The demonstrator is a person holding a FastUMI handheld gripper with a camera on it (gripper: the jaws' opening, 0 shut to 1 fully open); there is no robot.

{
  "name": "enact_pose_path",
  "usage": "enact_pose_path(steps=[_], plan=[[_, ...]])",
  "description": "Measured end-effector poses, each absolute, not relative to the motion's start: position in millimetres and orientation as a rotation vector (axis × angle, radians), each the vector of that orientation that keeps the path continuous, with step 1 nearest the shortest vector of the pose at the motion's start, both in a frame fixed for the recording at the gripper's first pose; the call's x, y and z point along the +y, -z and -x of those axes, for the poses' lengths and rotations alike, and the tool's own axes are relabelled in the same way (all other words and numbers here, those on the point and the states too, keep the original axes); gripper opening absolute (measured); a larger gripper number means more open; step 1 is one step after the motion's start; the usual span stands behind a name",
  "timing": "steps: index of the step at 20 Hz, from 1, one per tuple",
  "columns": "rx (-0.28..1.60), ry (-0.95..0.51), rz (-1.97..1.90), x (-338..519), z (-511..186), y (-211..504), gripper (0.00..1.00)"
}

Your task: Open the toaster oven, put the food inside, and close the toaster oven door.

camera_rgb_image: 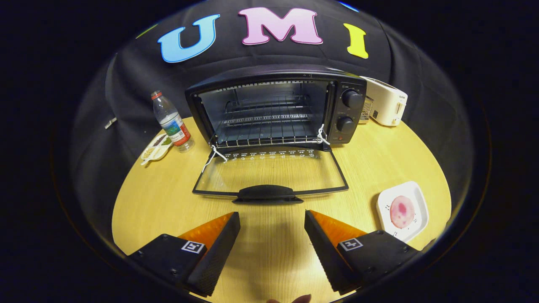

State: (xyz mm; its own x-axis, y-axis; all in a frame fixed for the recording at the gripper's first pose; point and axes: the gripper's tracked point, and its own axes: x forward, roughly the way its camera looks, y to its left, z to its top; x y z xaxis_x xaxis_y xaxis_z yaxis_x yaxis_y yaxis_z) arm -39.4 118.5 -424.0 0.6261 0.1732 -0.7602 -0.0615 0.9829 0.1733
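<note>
Your gripper (272,219) hangs wide open, empty, just short of the black toaster oven's (278,107) lowered glass door (269,172), pink food (401,211) on a white square plate (417,193) nearby.

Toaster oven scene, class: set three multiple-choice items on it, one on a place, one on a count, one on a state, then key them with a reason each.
1. Where is the white plate with the pink food?
A. on the oven rack
B. on the table, beside the right-hand finger
C. behind the bottle

2. How many round knobs are on the toaster oven's front panel?
A. two
B. four
C. none

3. What state is the oven door in?
A. shut
B. folded down open
C. taken off

Answers:
1 B: the white plate with the pink food sits on the table, off to the side of the open gripper.
2 A: the toaster oven has one knob above the other.
3 B: the oven door lies flat before the rack, handle towards the fingers.
</note>
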Motion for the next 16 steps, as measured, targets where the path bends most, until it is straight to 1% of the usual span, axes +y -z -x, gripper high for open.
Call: enact_pose_path(steps=[2,4,9,13,16], plan=[[0.898,-0.164,-0.142,93.2,46.8,404.7,0.99],[0.957,-0.166,-0.115,48.1,56.1,396.2,0.99],[1.159,-0.131,-0.058,-79.1,62.2,400.4,0.99],[1.317,-0.103,-0.075,-156.1,53.6,424.8,0.99],[1.42,-0.093,-0.069,-190.3,47.5,456.3,0.99]])
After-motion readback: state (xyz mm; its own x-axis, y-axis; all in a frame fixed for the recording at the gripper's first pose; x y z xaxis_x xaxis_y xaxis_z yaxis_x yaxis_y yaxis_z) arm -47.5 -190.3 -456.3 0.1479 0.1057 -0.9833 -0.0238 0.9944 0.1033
